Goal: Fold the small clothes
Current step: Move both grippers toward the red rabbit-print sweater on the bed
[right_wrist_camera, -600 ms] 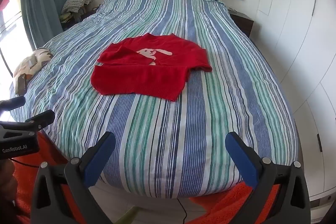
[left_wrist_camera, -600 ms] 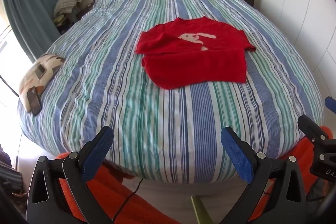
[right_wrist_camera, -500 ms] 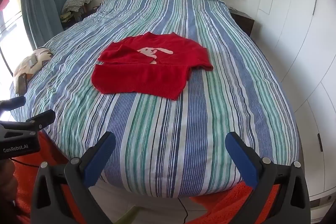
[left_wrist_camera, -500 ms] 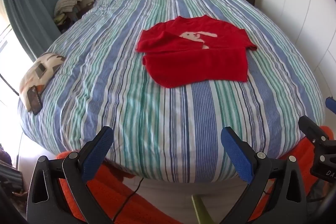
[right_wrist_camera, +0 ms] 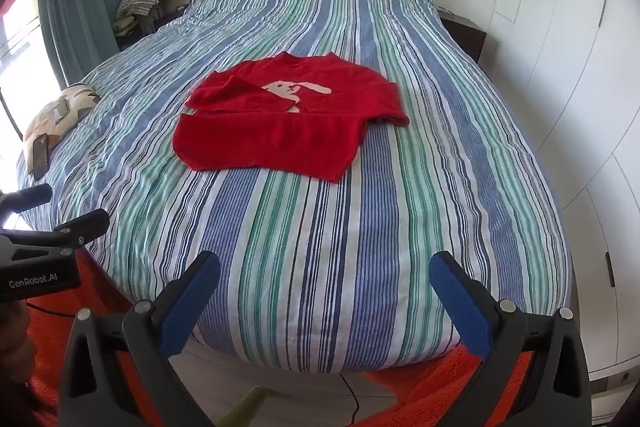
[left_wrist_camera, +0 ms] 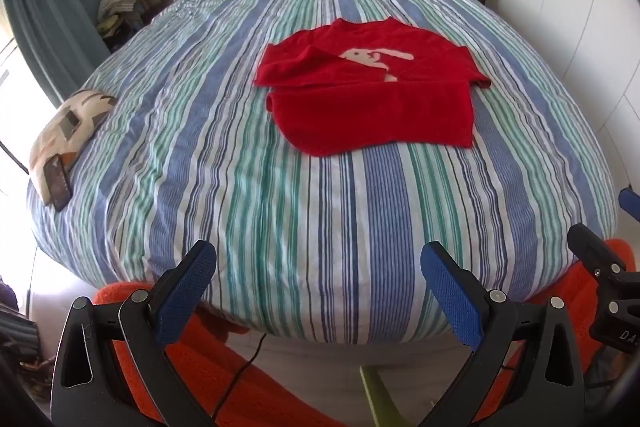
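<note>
We are holding the left gripper (left_wrist_camera: 318,277) and the right gripper (right_wrist_camera: 325,289) back at the foot of the striped bed (right_wrist_camera: 400,211), both with jaws spread wide and empty, probably to plan the next fold; the red sweater (right_wrist_camera: 280,123) is lying mid-bed, one sleeve already folded across its chest

Matt knitted red sweater (left_wrist_camera: 372,107) on striped woven cotton bedspread (left_wrist_camera: 248,155); textured blue rubber pads (left_wrist_camera: 186,291); shaggy orange rug (right_wrist_camera: 432,391)
</note>
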### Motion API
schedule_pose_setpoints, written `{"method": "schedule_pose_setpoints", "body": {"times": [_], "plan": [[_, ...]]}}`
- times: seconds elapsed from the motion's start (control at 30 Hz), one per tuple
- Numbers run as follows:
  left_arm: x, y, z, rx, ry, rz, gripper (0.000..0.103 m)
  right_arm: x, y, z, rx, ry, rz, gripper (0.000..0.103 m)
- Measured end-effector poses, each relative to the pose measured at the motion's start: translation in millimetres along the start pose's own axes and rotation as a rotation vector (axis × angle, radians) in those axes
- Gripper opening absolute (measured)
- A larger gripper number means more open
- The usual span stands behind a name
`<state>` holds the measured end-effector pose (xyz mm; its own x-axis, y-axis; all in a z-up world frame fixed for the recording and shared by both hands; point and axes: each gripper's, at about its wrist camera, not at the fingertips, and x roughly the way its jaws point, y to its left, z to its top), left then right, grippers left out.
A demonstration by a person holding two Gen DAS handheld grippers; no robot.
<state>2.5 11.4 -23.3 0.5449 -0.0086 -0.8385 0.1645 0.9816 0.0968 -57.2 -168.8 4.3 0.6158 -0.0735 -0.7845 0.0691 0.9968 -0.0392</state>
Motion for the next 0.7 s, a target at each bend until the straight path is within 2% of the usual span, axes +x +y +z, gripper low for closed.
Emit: {"method": "schedule_pose_setpoints", "body": {"times": [0.27,0.7], "plan": [[2.4,-1.3,-3.5,-0.001,-0.008,-0.021,0.102,7.7,-4.0,-1.4,0.06,0.013,0.046,0.103],[7.5,2.6,-2.2,-0.023,-0.004,-0.005,0.102,9.2,-0.5,-2.2,0.034,0.017,0.028,0.103]]}}
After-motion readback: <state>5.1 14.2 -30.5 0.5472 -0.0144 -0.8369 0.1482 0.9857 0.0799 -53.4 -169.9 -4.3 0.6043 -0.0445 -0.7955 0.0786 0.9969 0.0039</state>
